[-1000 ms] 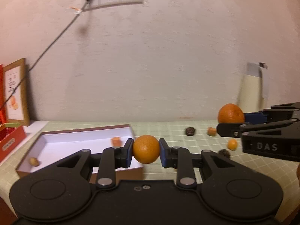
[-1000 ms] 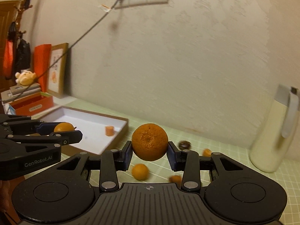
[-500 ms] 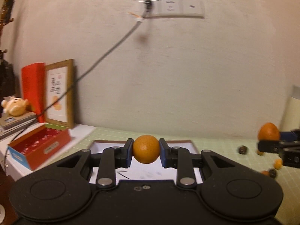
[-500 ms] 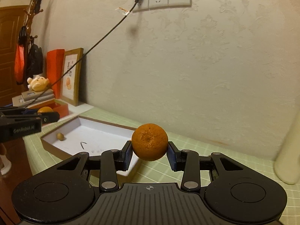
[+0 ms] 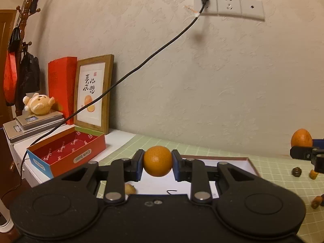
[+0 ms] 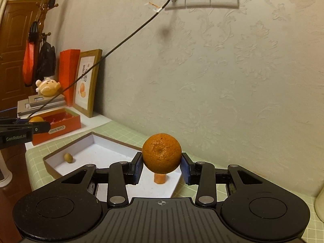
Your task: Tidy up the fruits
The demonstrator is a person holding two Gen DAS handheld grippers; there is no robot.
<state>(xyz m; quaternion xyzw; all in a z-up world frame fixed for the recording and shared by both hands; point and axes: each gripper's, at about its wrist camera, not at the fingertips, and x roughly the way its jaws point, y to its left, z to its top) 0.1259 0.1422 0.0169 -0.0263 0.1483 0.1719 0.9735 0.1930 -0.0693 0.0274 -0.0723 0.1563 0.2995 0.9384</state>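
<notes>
- Left gripper [image 5: 158,161]: clamped on a small orange [image 5: 158,161], held in the air above the near edge of the white tray [image 5: 250,165]
- Right gripper [image 6: 161,169]: clamped on a larger orange [image 6: 161,152], held over the tray's right end
- White tray, contents: one small tan fruit [image 6: 68,158] near its left end, one short orange piece [image 6: 160,178] standing under the right-hand orange; the rest of the floor is bare
- Red box [image 5: 66,151]: open, left of the tray on the white ledge; no fruit visible inside
- Progress, as a judgement: early; two small items placed, both oranges carried but not set down
- Left to do: several small dark and orange pieces [image 5: 296,171] lie loose on the green mat [image 5: 283,174], right of the tray
- Surroundings: framed picture [image 5: 93,91], plush toy [image 5: 38,103] on stacked books, wall socket with black cable [image 5: 141,64]
- Obstruction: the cable hangs down past the red box; a gripper going to that box could snag it; the tray itself is unobstructed
</notes>
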